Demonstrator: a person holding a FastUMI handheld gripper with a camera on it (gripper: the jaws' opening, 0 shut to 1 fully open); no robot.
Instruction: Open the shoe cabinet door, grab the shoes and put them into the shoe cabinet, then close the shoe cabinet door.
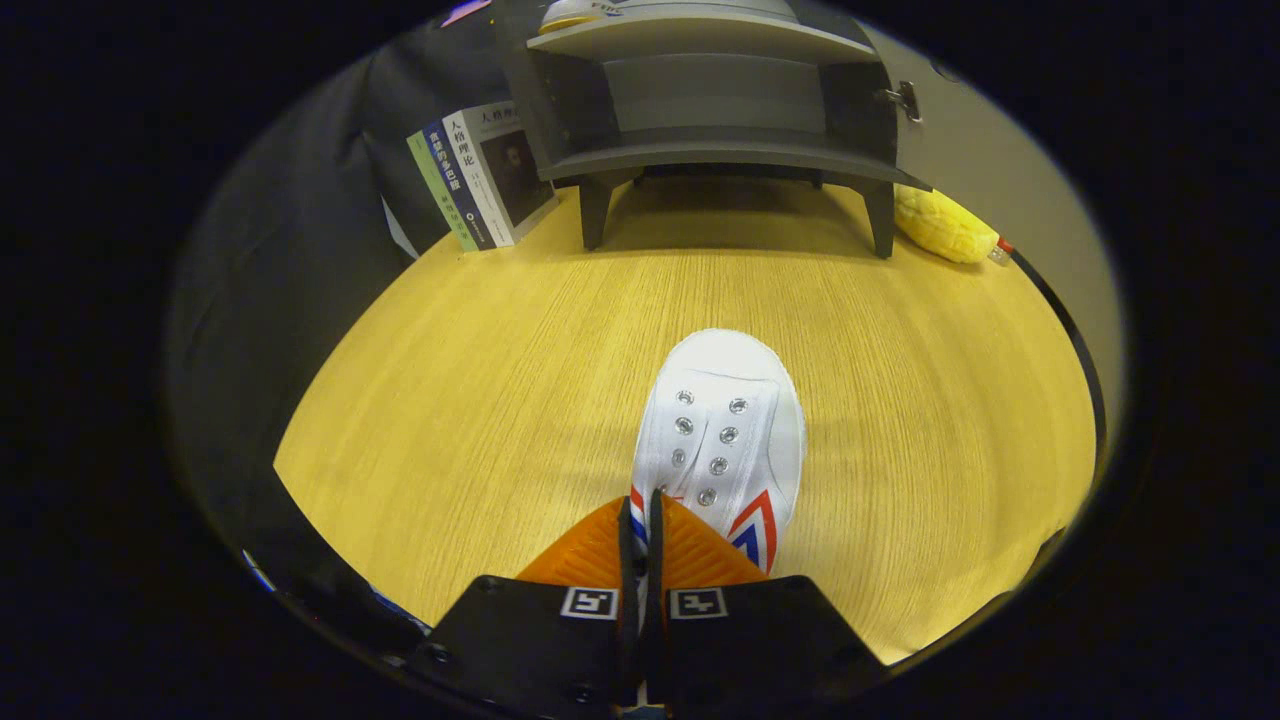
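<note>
White shoe [722, 430] pinched by its heel collar in the tongs [643, 520], toe aimed at the open cabinet [715, 150] across the tabletop [480, 380] (ready to slide in).

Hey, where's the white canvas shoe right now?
In the gripper view, the white canvas shoe lies on the yellow wooden table, its side wall pinched between the gripper fingers, toe pointing toward the open grey shoe cabinet beyond.

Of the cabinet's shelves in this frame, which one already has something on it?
The top shelf: a pale object rests there, while the lower shelf of the shoe cabinet is bare. The gripper is shut on the white shoe.
</note>
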